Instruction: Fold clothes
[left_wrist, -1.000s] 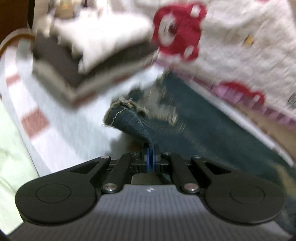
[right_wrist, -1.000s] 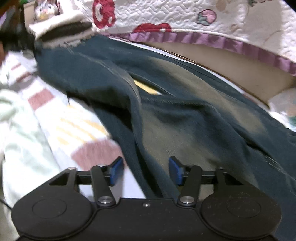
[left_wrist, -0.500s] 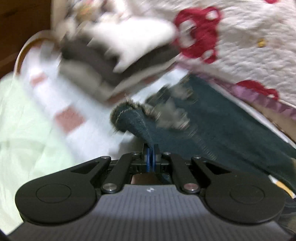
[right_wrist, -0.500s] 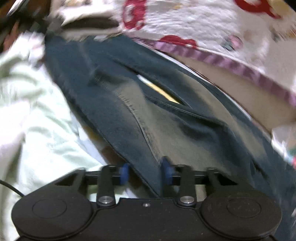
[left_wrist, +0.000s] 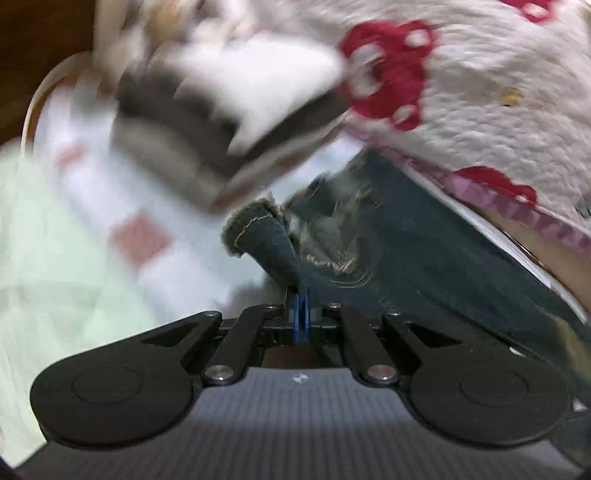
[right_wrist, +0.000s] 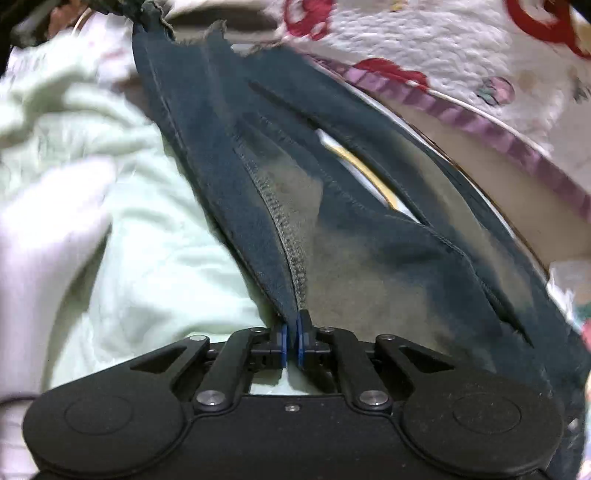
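Left wrist view
Left tongs: the left gripper (left_wrist: 302, 314) has its blue pads pressed together, clamped on a fold of cloth.
Garment: a pair of dark blue denim jeans (left_wrist: 436, 258); a frayed hem end (left_wrist: 255, 232) rises straight up from the pinched pads and curls over to the tongs' left, while the rest of the leg runs off ahead and to the right.
Ahead and left of the tongs: a blurred stack of folded white, dark grey and beige cloths (left_wrist: 221, 110), well beyond the hem.
Ahead and right: a white quilted blanket with red cartoon prints and a purple border (left_wrist: 480, 92), lying along the far edge of the jeans.
Under and left of the tongs: a white sheet with pinkish-red squares (left_wrist: 136, 236), and nearer, a pale green cloth (left_wrist: 55, 258); both blurred.

Right wrist view
Right tongs: the right gripper (right_wrist: 290, 341) is closed on the jeans (right_wrist: 369, 258), the blue pads nipping a stitched seam edge with only a thin gap of cloth between them.
Garment: from the pads the seam runs straight ahead; the denim fans out ahead and to the right, faded grey in the middle, its frayed far end at the top left.
Left of the tongs: the pale green cloth (right_wrist: 129, 221), rumpled, touching the denim's left edge.
Right and ahead: the quilted blanket (right_wrist: 461, 55), its purple border beside the jeans.
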